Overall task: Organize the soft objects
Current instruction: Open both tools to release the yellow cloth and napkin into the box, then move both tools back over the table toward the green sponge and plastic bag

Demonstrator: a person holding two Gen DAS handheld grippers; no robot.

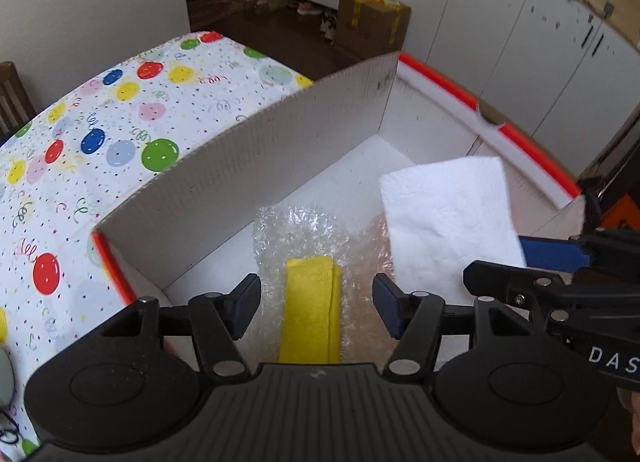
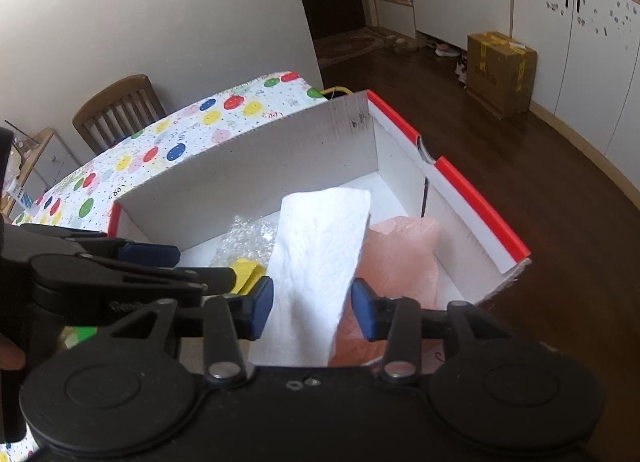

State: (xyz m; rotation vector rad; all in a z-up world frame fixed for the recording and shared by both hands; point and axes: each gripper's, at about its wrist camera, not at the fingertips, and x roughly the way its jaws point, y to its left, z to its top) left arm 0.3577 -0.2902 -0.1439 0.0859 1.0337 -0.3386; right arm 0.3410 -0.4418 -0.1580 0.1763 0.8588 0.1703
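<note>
The yellow cloth (image 1: 311, 308) lies folded on a sheet of bubble wrap (image 1: 304, 229) on the floor of the white box (image 1: 280, 133), and the left claw (image 1: 316, 304) hangs right over it, jaws apart, pads clear of the fabric on both sides. The box sits on the bench under a balloon-print cover (image 1: 100, 121), its rim edged in red. Further right, a white paper towel (image 2: 316, 270) hangs in the box, partly over the bubble wrap and a pink cloth (image 2: 396, 258). The right claw (image 2: 312, 312) straddles that towel with its jaws apart; a gap shows at the right pad, while at the left pad contact cannot be told. From the right wrist view, the pink cloth lies against the box's right-hand wall, just beside the towel. Out past the box, a cardboard carton (image 2: 500, 69) stands on the dark floor by the white cabinets.
</note>
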